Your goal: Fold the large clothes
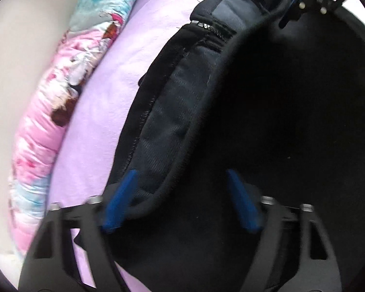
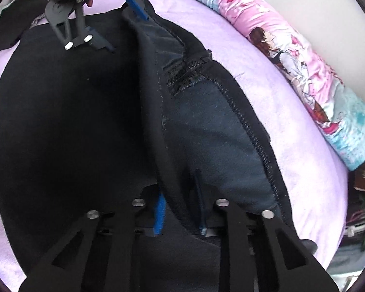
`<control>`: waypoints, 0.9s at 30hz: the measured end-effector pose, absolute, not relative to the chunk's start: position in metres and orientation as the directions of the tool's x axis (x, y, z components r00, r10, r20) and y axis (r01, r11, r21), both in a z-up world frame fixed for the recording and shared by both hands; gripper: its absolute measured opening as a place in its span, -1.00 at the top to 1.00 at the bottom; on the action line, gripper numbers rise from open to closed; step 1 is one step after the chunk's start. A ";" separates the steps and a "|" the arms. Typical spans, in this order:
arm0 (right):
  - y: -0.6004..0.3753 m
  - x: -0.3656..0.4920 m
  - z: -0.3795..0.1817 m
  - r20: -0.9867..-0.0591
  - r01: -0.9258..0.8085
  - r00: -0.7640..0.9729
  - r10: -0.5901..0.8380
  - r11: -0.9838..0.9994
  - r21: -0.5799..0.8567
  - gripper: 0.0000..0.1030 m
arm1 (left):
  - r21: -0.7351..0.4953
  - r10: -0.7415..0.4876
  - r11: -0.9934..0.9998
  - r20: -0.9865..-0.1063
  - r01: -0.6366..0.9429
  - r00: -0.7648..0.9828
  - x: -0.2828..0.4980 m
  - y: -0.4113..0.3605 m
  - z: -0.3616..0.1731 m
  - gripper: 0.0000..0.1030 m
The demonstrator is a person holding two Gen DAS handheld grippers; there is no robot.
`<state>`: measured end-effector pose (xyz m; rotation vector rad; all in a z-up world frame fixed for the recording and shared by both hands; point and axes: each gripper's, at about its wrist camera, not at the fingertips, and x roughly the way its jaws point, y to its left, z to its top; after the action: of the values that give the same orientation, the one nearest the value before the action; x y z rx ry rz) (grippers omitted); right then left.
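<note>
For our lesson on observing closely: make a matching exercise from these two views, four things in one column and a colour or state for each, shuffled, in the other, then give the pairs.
Things
1. black garment
2. bed sheet
3. rolled quilt
4. right gripper

Descriptions
A. plain lilac
B. pink and light blue, printed with figures
C. jaws pinching a folded hem
D. dark, lying spread on the bed

Pairs: 1-D, 2-A, 3-B, 4-C
</note>
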<state>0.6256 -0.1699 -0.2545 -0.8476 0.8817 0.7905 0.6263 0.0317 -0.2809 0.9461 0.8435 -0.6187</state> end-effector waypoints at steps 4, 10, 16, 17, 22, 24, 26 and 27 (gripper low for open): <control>-0.175 0.630 -0.256 -0.883 -0.852 0.406 0.235 0.447 -0.272 0.85 | 0.363 -0.113 0.407 -0.890 0.838 0.441 0.627 0.031 -0.284 0.56; -0.177 0.636 -0.243 -0.867 -0.833 0.432 0.247 0.478 -0.279 0.90 | 0.388 -0.120 0.444 -0.868 0.808 0.482 0.645 0.037 -0.268 0.92; -0.178 0.666 -0.223 -0.846 -0.795 0.457 0.276 0.553 -0.250 0.90 | 0.418 -0.070 0.491 -0.855 0.764 0.513 0.674 0.046 -0.250 0.79; -0.176 0.671 -0.225 -0.849 -0.790 0.452 0.273 0.564 -0.240 0.88 | 0.416 -0.055 0.524 -0.854 0.743 0.517 0.683 0.049 -0.249 0.78; -0.172 0.688 -0.249 -0.842 -0.713 0.507 0.185 0.639 -0.289 0.38 | 0.468 0.101 0.643 -0.836 0.606 0.539 0.724 0.071 -0.267 0.50; -0.171 0.691 -0.260 -0.838 -0.691 0.516 0.178 0.665 -0.283 0.30 | 0.490 0.142 0.653 -0.829 0.578 0.542 0.731 0.071 -0.282 0.50; -0.165 0.695 -0.272 -0.836 -0.684 0.526 0.155 0.661 -0.308 0.24 | 0.507 0.183 0.680 -0.816 0.529 0.548 0.740 0.072 -0.293 0.50; -0.167 0.693 -0.276 -0.836 -0.684 0.527 0.151 0.660 -0.311 0.23 | 0.525 0.217 0.699 -0.803 0.486 0.555 0.744 0.075 -0.298 0.50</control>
<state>0.6931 -0.1673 -0.2759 -0.6880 0.8821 0.5487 0.7437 0.0750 -0.2981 0.8132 0.9966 -0.1812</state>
